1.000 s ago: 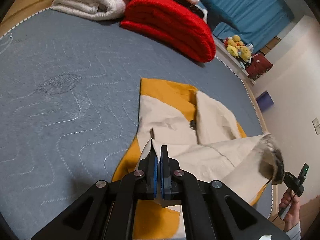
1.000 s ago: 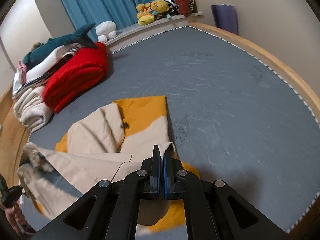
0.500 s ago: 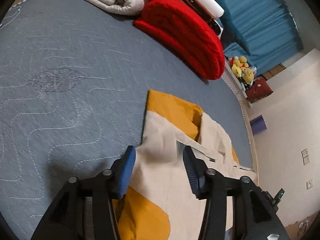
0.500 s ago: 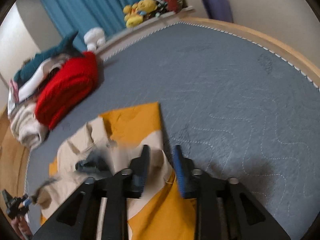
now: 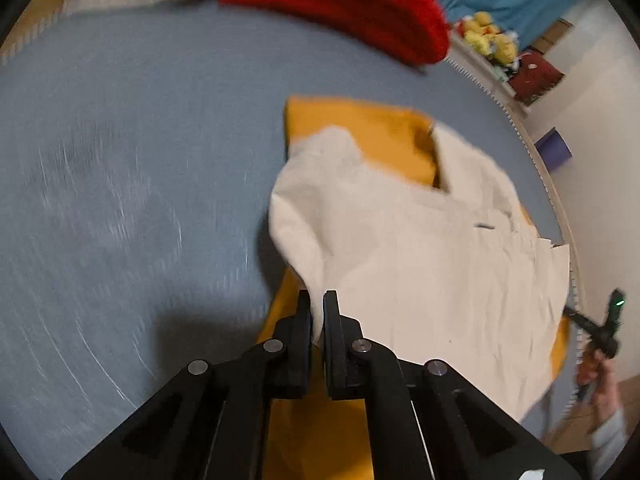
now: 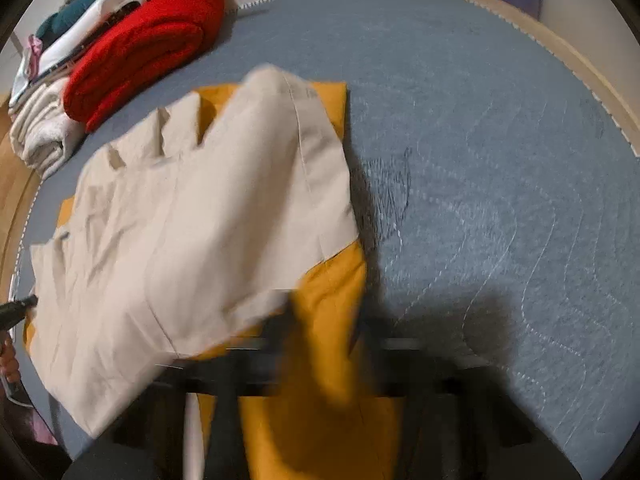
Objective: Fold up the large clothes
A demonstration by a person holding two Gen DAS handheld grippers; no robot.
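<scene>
A large cream and mustard-yellow garment lies partly folded on the blue-grey quilted bed. My left gripper is shut on a cream fold of the garment and holds it lifted at the garment's left edge. In the right wrist view the same garment drapes over my right gripper; its fingers are blurred and covered by yellow cloth, so I cannot tell how the jaws stand. The cream layer hangs raised above the yellow part.
A folded red blanket and cream towels lie at the far side of the bed. Plush toys sit on a ledge by blue curtains. The wooden bed rim curves along the right.
Both grippers opened half a second ago; now the left is shut on the cream fold again and lifts it. The cloth has swung over the right gripper. Both views are blurred by motion.
</scene>
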